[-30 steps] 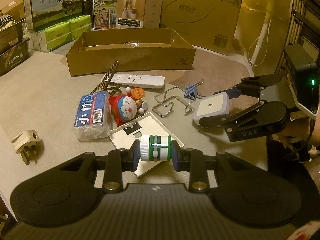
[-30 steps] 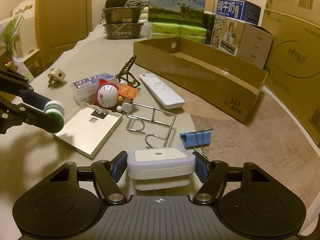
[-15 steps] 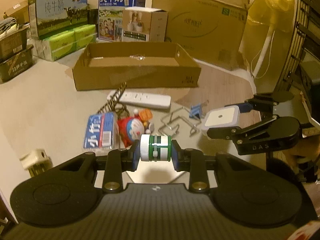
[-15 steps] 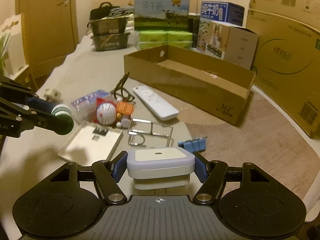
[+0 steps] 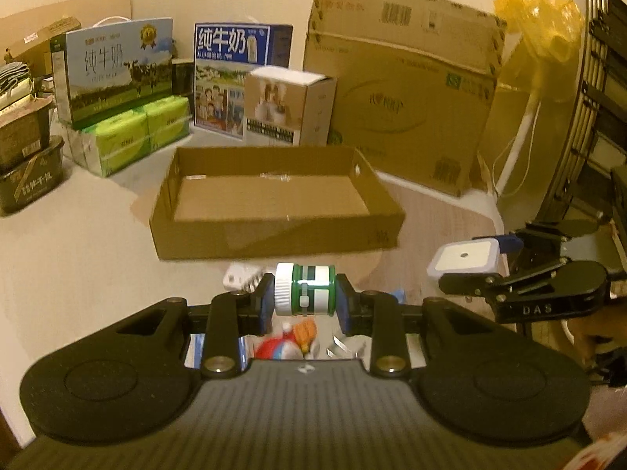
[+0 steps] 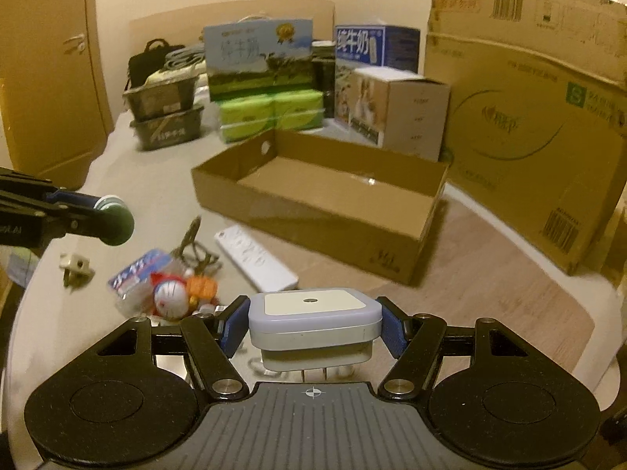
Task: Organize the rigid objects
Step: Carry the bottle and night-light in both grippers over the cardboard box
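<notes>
1. Your left gripper point(image 5: 305, 300) is clenched on a small green-and-white bottle point(image 5: 305, 290), which lies sideways between the fingers point(image 5: 263, 305) with its white cap toward the left finger. It hangs in the air above the clutter, in front of the near wall of the open cardboard box point(image 5: 274, 241).
2. Your right gripper point(image 6: 313, 327) is grasping a white square plug-in device point(image 6: 315, 319) by its two sides; metal prongs show under it. In the left wrist view the same device point(image 5: 464, 258) sits to the right of the bottle and well apart from it.
3. The cardboard box point(image 6: 313, 215) stands on the worktop point(image 6: 129, 180) ahead of both grippers, and nothing is visible inside it.
4. Loose things lie on the worktop before the box: a white remote point(image 6: 256, 256), a round blue-and-white toy figure point(image 6: 170, 295), a small blue-labelled pack point(image 6: 137, 272) and a beige plug point(image 6: 74, 268) off to the left.
5. Milk cartons point(image 6: 258, 58) and green tissue packs point(image 6: 270, 113) are stacked behind the box.
</notes>
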The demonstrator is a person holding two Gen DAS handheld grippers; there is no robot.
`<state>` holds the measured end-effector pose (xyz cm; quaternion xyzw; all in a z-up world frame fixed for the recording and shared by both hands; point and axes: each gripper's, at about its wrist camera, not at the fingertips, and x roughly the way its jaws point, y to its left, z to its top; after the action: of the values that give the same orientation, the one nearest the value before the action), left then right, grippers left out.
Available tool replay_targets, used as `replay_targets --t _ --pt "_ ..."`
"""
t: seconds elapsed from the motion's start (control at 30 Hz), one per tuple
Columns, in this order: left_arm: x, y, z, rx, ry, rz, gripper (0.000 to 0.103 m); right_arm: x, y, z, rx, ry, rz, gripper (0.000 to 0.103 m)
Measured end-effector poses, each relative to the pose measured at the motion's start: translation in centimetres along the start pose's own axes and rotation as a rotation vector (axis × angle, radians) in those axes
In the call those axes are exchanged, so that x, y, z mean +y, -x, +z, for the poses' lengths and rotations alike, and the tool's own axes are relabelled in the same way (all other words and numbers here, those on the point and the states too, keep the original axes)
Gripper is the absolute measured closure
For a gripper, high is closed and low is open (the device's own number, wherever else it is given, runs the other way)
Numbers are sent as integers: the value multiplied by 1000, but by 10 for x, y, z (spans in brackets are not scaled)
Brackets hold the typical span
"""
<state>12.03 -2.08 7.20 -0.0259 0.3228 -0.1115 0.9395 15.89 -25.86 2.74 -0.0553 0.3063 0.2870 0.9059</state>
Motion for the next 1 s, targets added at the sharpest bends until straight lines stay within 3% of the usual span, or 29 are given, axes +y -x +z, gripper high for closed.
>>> replay_targets --t 0.37,0.73,1.0 --pt "27 -28 59 -4 6 -6 75 -20 -19 51 -29 6 -21 35" --pt "47 -82 93 53 -30 23 75 -55 -56 100 -29 -77 -32 35" --pt "67 -119 111 85 -49 59 75 -76 -92 117 4 -126 -44 35"
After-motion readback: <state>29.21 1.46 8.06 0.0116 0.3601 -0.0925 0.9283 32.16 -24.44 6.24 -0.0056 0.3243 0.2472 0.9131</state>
